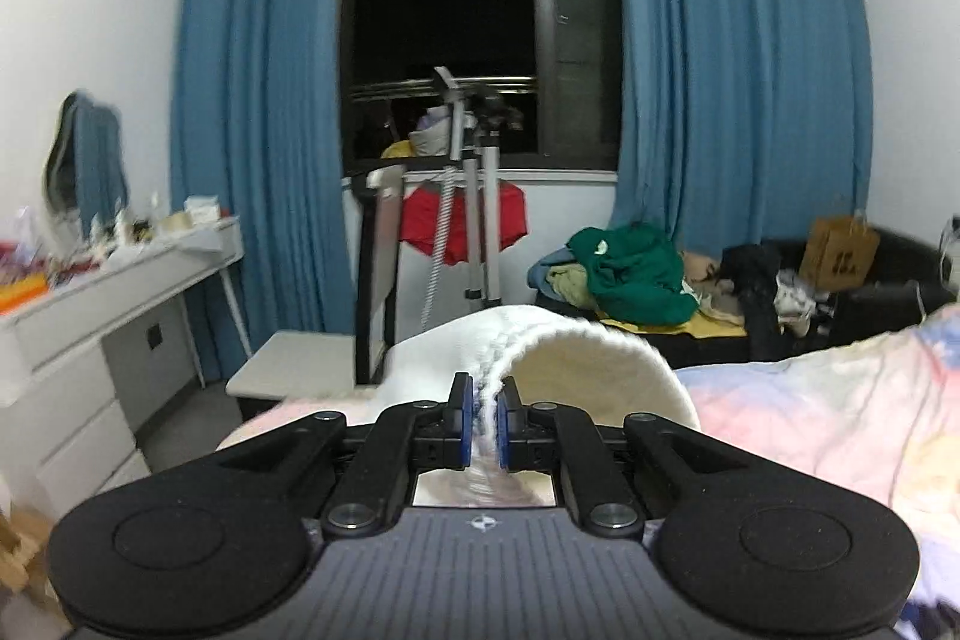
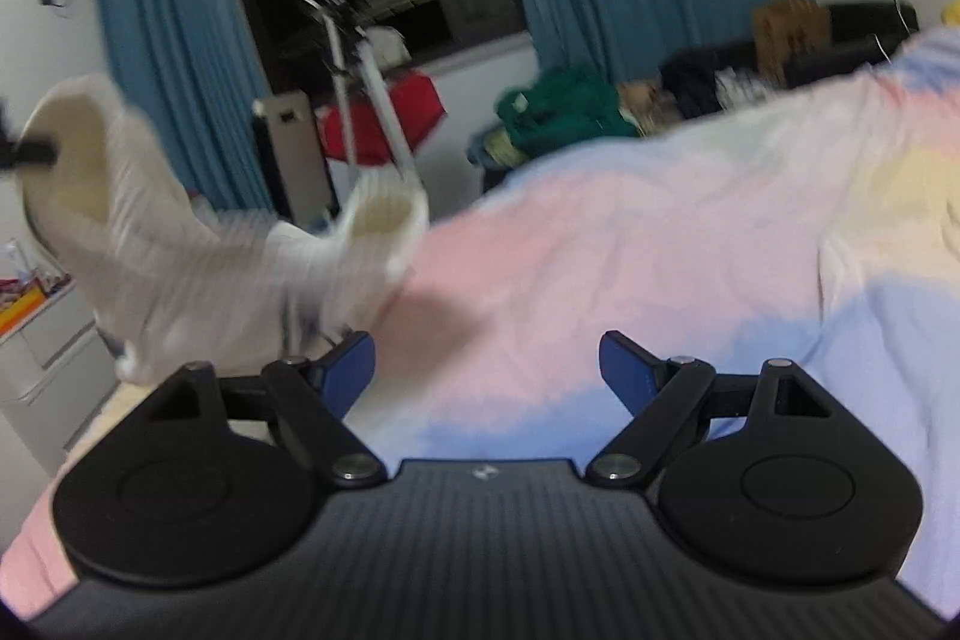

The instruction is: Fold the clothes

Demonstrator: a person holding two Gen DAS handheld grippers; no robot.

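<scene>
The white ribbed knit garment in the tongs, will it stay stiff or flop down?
Probably floppy: the white ribbed knit garment curls over the shut left tongs and sags towards the pastel bedspread. It looks light, hanging from one pinch.

White ribbed knit garment [image 1: 540, 340] w/ cream inside, betw. blue finger pads [image 1: 461, 409]; pastel pink/blue/yellow bedspread [image 2: 600, 250] under right fingers; blue curtains [image 1: 252, 100] beyond.

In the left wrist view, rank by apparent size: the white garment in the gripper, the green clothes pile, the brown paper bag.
1. White garment, shut in the left gripper; nearness to the camera inflates it.
2. Green clothes pile.
3. Brown paper bag, clearly smallest.
</scene>
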